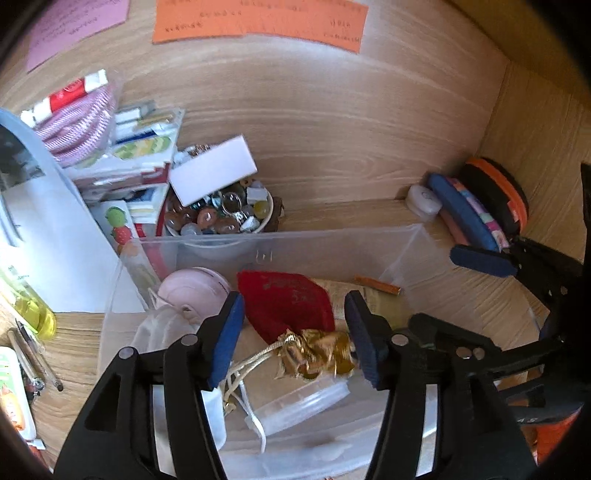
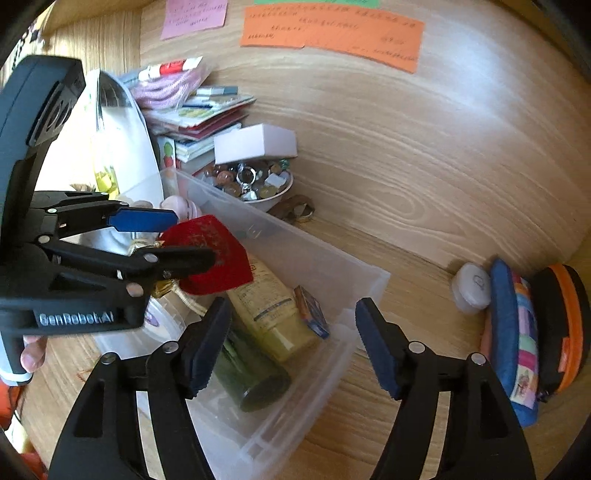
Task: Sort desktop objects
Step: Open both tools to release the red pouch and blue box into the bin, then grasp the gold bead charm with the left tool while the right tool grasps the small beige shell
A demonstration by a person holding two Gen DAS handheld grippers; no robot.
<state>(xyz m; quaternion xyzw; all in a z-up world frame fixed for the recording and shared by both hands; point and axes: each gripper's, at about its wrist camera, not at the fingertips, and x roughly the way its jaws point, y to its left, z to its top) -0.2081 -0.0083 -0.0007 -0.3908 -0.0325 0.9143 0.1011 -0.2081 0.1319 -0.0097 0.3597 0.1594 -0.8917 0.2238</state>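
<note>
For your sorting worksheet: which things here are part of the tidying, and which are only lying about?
In the job: clear plastic bin, red velvet pouch, yellow tube, left claw, right claw.
Lying about: orange paper, bowl of beads, blue pencil case.

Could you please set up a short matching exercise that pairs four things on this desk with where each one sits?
Things:
1. red pouch
2. white box
3. blue pencil case
4. orange note

Places:
A. stuck on the wooden back panel
B. on top of the bowl of beads
C. in the clear bin, beside the open left gripper
D. on the desk, right of the bin

Pairs: 1-C, 2-B, 3-D, 4-A
</note>
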